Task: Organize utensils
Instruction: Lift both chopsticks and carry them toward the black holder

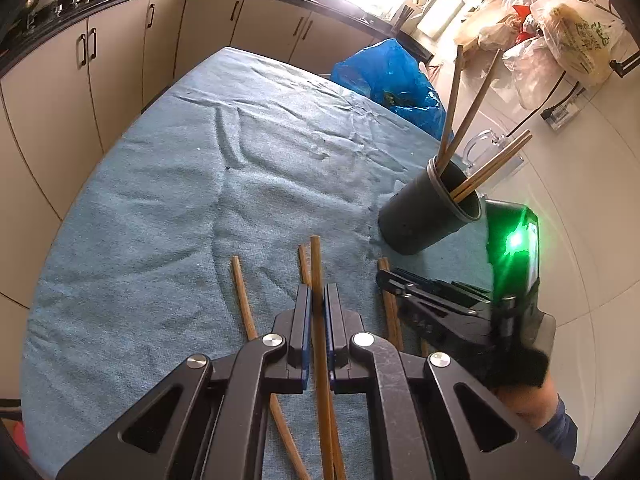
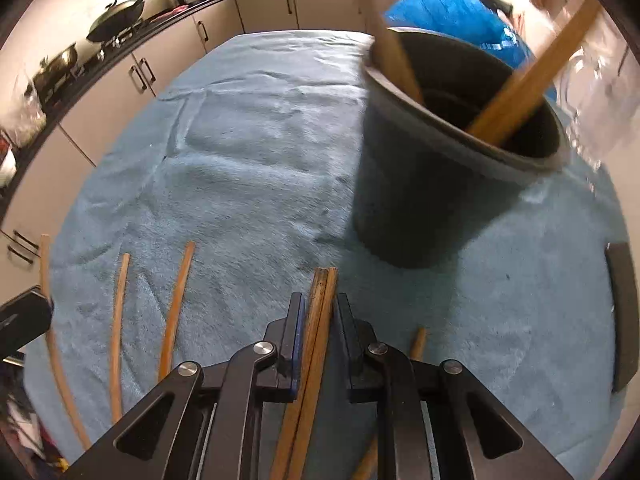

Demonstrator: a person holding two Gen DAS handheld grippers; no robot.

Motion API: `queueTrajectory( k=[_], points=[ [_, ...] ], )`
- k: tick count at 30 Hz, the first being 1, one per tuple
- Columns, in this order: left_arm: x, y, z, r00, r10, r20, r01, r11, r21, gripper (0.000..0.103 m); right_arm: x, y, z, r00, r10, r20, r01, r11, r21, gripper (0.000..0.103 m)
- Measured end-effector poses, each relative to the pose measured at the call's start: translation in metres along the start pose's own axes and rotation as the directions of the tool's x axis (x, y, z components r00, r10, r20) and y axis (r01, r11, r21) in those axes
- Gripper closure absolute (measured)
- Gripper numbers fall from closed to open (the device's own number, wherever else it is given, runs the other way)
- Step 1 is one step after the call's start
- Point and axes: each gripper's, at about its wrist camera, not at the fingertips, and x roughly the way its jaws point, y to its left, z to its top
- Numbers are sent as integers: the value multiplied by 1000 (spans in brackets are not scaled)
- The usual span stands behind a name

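- The left gripper (image 1: 319,300), black with blue pads, is pressed tight on a single long brown wooden chopstick (image 1: 316,264), which runs between the fingers and sticks out past the tips over the cloth.
- The right gripper (image 2: 319,320) has its jaws a little apart, with a pair of brown wooden chopsticks (image 2: 323,292) lying side by side between them; a gap shows beside the right pad, so the pads do not press on the pair.
- In the left wrist view the right gripper (image 1: 390,280) sits low over the cloth, just right of the left one, with a green light glowing on its body.
- A dark grey round plastic utensil cup (image 1: 430,210) stands on the wrinkled blue cloth-covered table (image 1: 160,200), near its right edge and just beyond the right gripper.
- Four wooden chopsticks in the cup (image 1: 476,120) lean outwards over its rim.
- More loose wooden chopsticks (image 1: 242,296) lie on the cloth left of the left gripper, and one short end (image 2: 418,344) shows right of the right gripper.
- A crumpled blue plastic bag (image 1: 384,76) sits behind the table's far edge.
- Beige kitchen cabinets (image 1: 120,48) run along the far side.
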Motion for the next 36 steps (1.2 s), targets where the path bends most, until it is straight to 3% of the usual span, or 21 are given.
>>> queueTrajectory(
  k=[4, 6, 11, 19, 24, 28, 32, 36],
  points=[
    [0, -3, 0, 1000, -3, 0, 3, 1000, 7, 97, -14, -14, -6, 999, 24, 34, -26, 998, 63, 85],
    [1, -4, 0, 1000, -2, -2, 2, 1000, 8, 97, -22, -18, -9, 995, 84, 59, -89, 992, 90, 85],
    [1, -5, -1, 1000, 0, -4, 1, 1000, 13, 97, -17, -21, -4, 986, 165, 39, -169, 977, 132, 85],
    [3, -4, 0, 1000, -1, -7, 1, 1000, 13, 97, 0, -18, -1, 995, 103, -13, -101, 987, 126, 85],
    [2, -4, 0, 1000, -2, -6, 2, 1000, 9, 97, -11, -21, 2, 997, 74, 15, -75, 990, 119, 85],
    [5, -4, -1, 1000, 0, -11, 0, 1000, 6, 97, -21, -14, 2, 993, 109, 38, -113, 987, 116, 85],
    [4, -4, -2, 1000, -2, -10, 2, 1000, 10, 97, -9, -13, 2, 988, 156, -7, -154, 978, 143, 84],
    [4, -4, -2, 1000, -1, -10, 1, 1000, 9, 97, -5, -18, 0, 990, 139, -6, -137, 980, 147, 85]
  ],
)
